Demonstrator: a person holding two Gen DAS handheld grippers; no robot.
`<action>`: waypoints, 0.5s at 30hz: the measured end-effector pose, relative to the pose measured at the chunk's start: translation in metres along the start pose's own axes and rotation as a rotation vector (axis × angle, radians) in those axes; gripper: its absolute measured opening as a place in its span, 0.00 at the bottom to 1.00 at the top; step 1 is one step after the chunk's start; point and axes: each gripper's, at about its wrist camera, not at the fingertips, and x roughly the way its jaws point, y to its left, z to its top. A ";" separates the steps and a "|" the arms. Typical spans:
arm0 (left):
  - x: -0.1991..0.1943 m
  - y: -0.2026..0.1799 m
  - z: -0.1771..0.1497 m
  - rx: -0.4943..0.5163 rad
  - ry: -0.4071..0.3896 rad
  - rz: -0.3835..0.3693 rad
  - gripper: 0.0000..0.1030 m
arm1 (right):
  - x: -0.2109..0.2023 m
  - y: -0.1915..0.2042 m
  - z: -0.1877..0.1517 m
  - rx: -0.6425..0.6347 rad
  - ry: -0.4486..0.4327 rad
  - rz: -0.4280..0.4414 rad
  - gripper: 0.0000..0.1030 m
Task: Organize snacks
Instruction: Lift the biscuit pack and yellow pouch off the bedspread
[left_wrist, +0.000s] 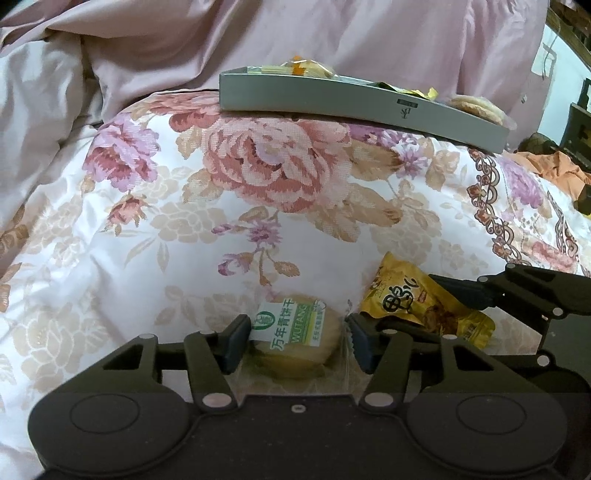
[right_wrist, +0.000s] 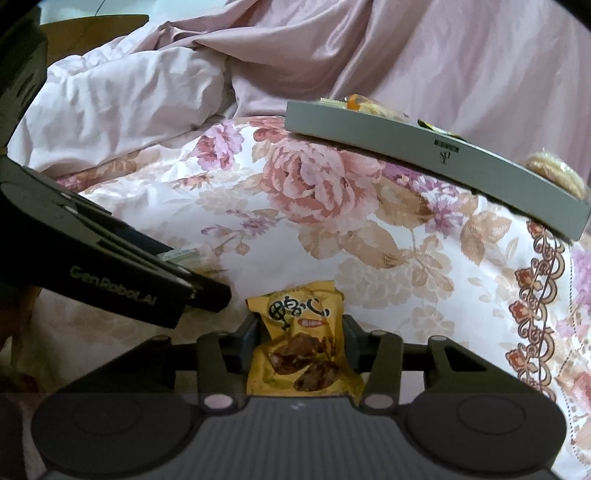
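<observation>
A round biscuit in a clear wrapper with a green and white label (left_wrist: 295, 328) lies on the floral bedspread (left_wrist: 258, 177). My left gripper (left_wrist: 298, 341) is shut on it, a pad against each side. Just to its right lies a yellow snack packet (left_wrist: 410, 299) with a brown picture. In the right wrist view that yellow packet (right_wrist: 299, 343) sits between the pads of my right gripper (right_wrist: 301, 334), which is shut on it. The left gripper's black fingers (right_wrist: 207, 293) reach in from the left. Beyond them a grey tray (left_wrist: 332, 99) (right_wrist: 406, 151) rests on the bed and holds several wrapped snacks.
Round biscuits (left_wrist: 476, 107) (right_wrist: 554, 170) sit at the tray's right end, with orange and yellow wrappers (left_wrist: 299, 64) further back. A crumpled pink quilt (left_wrist: 166, 44) piles up behind and left of the tray. Dark furniture and orange cloth (left_wrist: 554, 166) lie past the bed's right edge.
</observation>
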 end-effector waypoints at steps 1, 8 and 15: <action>0.000 0.001 0.001 -0.007 0.000 -0.001 0.57 | -0.001 0.000 0.000 0.003 -0.006 -0.001 0.49; -0.001 0.002 0.003 -0.035 -0.008 -0.005 0.55 | -0.003 -0.002 0.003 0.009 -0.029 -0.019 0.49; -0.003 0.003 0.003 -0.050 -0.018 0.004 0.54 | -0.003 -0.001 0.003 -0.008 -0.038 -0.043 0.49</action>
